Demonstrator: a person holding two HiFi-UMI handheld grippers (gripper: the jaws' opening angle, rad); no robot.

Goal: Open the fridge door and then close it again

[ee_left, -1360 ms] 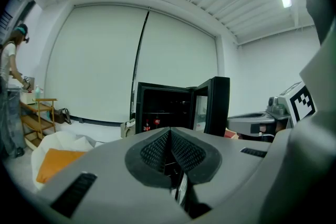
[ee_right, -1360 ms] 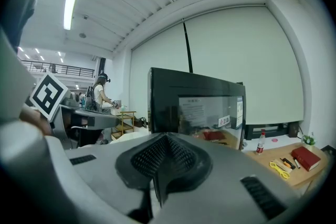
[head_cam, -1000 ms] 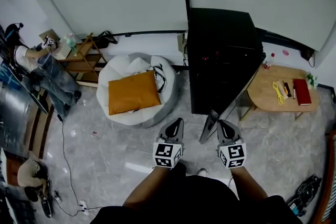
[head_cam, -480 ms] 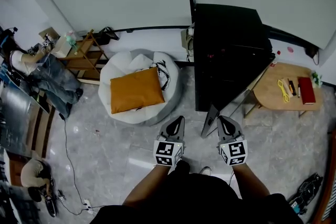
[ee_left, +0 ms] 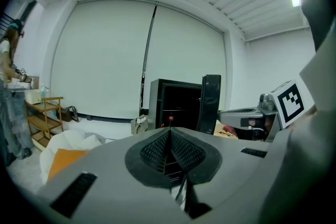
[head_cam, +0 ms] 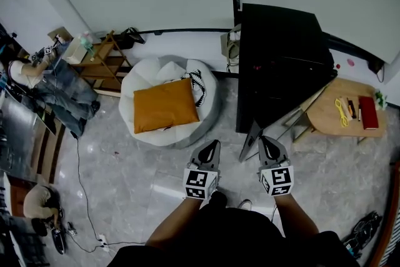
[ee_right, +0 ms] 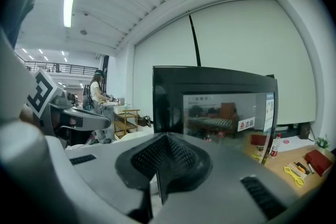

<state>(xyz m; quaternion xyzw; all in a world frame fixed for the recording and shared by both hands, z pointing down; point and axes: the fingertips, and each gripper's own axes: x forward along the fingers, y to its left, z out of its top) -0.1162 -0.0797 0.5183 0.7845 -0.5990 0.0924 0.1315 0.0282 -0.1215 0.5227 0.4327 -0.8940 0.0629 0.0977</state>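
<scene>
A black fridge [head_cam: 281, 59] stands against the far wall with its glass door [head_cam: 284, 119] swung wide open toward me. My left gripper [head_cam: 213, 144] points at the floor left of the door's free edge; it is shut and empty. My right gripper [head_cam: 263, 140] is just right of that edge, shut with nothing in it. In the left gripper view the dark fridge interior [ee_left: 178, 105] and the door's edge [ee_left: 210, 102] show beyond the closed pads [ee_left: 169, 132]. The right gripper view has the door's glass face [ee_right: 226, 113] right ahead of its closed pads [ee_right: 167, 137].
A white beanbag [head_cam: 150, 81] with an orange cushion [head_cam: 165, 104] sits left of the fridge. A round wooden table [head_cam: 325, 115] with a red book and small items stands on the right. Further left are a wooden shelf [head_cam: 103, 62], a person [head_cam: 53, 81] and a floor cable [head_cam: 81, 184].
In the head view the fridge, beanbag and table have drifted right and slightly down. Both grippers keep their place before my body and stay shut.
</scene>
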